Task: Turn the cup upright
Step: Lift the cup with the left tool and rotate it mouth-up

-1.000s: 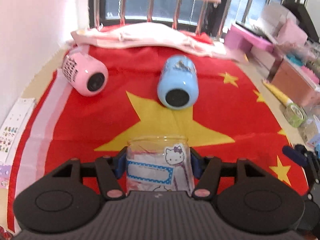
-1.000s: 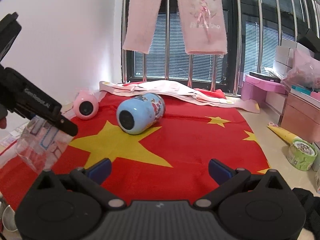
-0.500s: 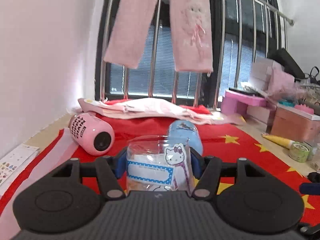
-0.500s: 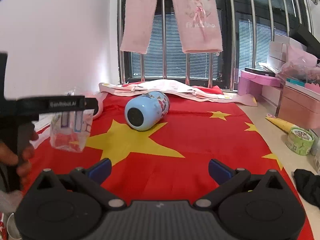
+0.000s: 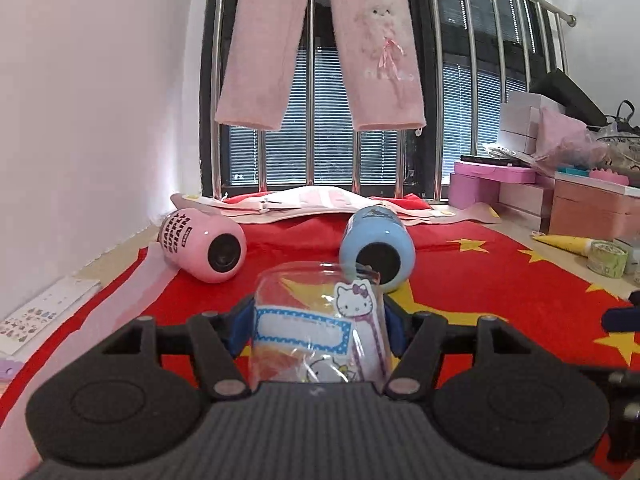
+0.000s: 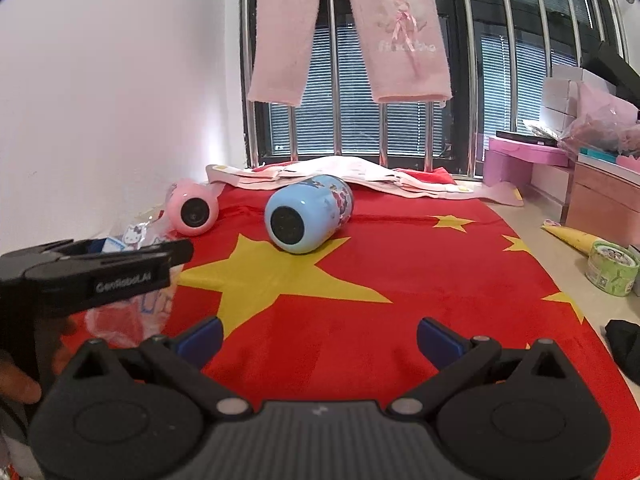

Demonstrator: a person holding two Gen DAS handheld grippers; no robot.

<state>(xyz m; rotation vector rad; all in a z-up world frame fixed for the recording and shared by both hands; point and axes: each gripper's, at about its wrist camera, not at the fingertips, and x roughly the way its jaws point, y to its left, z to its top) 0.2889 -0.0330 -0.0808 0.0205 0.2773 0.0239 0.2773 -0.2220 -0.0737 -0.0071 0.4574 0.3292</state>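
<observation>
The left gripper holds the clear cup between its fingers, above the red flag cloth. Beyond the cup, the blue cup and the pink cup lie on their sides on the cloth. The right gripper hovers with fingers wide, gripping nothing.

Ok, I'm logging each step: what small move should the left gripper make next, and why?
Probably lower the clear plastic Hello Kitty cup onto the red flag cloth and release. The left gripper holds it roughly upright; the right gripper is open and idle.
</observation>
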